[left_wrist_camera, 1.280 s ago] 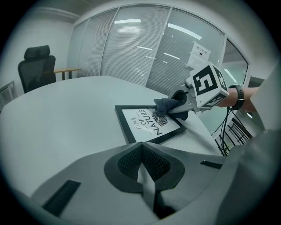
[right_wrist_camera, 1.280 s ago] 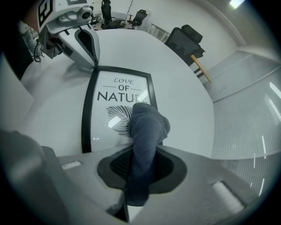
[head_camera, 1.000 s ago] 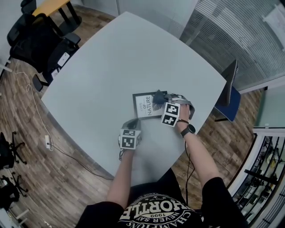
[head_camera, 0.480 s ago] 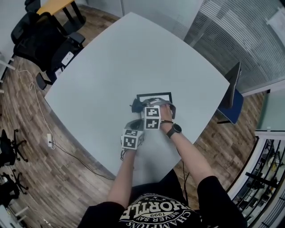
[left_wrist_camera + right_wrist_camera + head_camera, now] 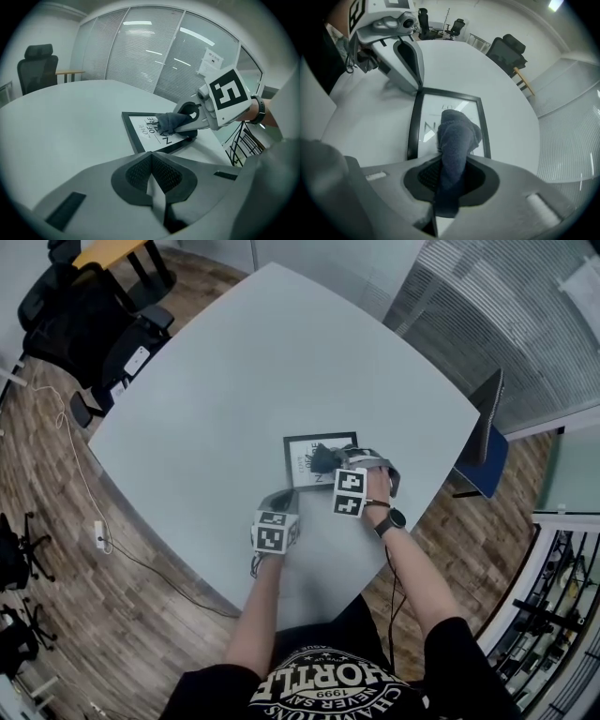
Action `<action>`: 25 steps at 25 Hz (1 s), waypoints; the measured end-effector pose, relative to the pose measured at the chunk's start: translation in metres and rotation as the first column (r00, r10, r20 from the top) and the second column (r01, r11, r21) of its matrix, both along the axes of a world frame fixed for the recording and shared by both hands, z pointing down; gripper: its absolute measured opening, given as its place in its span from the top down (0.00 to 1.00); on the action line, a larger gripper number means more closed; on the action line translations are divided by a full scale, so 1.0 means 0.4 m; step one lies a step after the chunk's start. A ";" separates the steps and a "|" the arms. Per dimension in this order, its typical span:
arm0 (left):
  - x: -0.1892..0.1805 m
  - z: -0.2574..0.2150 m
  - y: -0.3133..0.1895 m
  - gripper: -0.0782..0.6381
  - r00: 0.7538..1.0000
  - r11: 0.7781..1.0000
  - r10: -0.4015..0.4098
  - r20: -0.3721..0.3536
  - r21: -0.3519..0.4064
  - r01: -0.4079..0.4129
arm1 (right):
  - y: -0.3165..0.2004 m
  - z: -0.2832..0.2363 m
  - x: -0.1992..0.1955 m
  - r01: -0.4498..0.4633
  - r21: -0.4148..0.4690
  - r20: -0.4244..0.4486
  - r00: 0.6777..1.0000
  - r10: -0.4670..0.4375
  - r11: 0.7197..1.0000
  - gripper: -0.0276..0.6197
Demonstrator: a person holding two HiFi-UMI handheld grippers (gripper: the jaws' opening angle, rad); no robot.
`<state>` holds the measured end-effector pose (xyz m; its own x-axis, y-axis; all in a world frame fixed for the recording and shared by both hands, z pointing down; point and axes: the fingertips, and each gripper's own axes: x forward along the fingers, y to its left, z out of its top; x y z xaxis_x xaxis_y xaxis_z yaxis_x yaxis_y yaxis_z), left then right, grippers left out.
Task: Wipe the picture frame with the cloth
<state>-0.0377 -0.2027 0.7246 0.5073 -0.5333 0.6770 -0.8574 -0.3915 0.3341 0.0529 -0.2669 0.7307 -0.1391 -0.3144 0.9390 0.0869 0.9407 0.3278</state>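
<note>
A black picture frame [image 5: 302,463] with a white print lies flat on the pale grey table [image 5: 234,381]. My right gripper [image 5: 325,461] is shut on a dark grey cloth [image 5: 456,136], and the cloth's bunched end rests on the frame's glass [image 5: 429,126]. In the left gripper view the cloth [image 5: 170,122] sits on the right half of the frame [image 5: 140,136]. My left gripper [image 5: 281,501] is shut with nothing in it. Its tips sit by the frame's near corner, seen as the left gripper [image 5: 405,58] in the right gripper view.
The table's rounded front edge [image 5: 309,587] runs just behind both grippers. Black office chairs [image 5: 89,324] stand off the far left corner and a blue chair [image 5: 483,442] at the right side. A cable [image 5: 84,493] trails on the wooden floor.
My right gripper swept the cloth left across the frame, then back right onto its middle. The left gripper stayed in place.
</note>
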 end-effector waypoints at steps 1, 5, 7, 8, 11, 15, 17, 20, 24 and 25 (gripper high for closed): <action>-0.001 0.005 0.000 0.90 1.000 1.000 0.001 0.005 -0.002 -0.001 | -0.004 0.000 0.034 -0.026 0.007 -0.013 1.000 0.026 1.000 0.86; -0.005 0.015 0.004 0.90 1.000 1.000 0.000 0.019 0.001 0.000 | -0.012 -0.011 0.124 -0.124 0.028 -0.003 0.992 0.124 0.992 0.86; -0.004 0.018 0.006 0.90 1.000 1.000 -0.001 0.020 -0.002 0.001 | -0.014 -0.014 0.138 -0.148 0.036 0.002 0.989 0.148 0.988 0.86; -0.002 0.016 0.005 0.90 1.000 1.000 -0.002 0.015 0.001 0.002 | -0.014 -0.015 0.138 -0.154 0.035 0.004 0.988 0.154 0.987 0.86; 0.003 0.000 0.003 0.90 1.000 1.000 -0.005 -0.013 0.006 0.005 | -0.003 -0.033 0.079 -0.146 0.001 0.075 0.986 0.146 0.989 0.86; 0.002 -0.007 0.002 0.90 1.000 1.000 0.005 -0.029 0.005 -0.005 | 0.031 -0.055 -0.082 -0.031 -0.059 0.181 0.983 0.041 0.998 0.86; 0.008 -0.007 0.003 0.90 0.999 1.000 0.020 -0.030 0.001 -0.020 | 0.045 -0.050 -0.145 0.029 -0.074 0.199 0.980 -0.013 0.997 0.86; 0.029 0.010 0.028 0.90 0.995 0.995 0.091 0.026 -0.042 -0.090 | 0.064 -0.039 -0.205 0.084 -0.094 0.206 0.976 -0.064 0.992 0.86; 0.037 0.045 0.058 0.90 0.975 0.987 0.162 0.155 -0.017 -0.161 | 0.089 -0.016 -0.223 0.135 -0.094 0.170 0.978 -0.118 0.986 0.86; 0.036 0.048 0.060 0.90 0.974 0.987 0.160 0.157 -0.014 -0.160 | 0.091 -0.014 -0.217 0.139 -0.088 0.161 0.979 -0.124 0.986 0.86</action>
<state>-0.0234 -0.1788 0.7436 0.4729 -0.4530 0.7558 -0.8256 -0.5275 0.2004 -0.0338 -0.2306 0.7253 -0.3191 -0.1909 0.9283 0.1676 0.9527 0.2535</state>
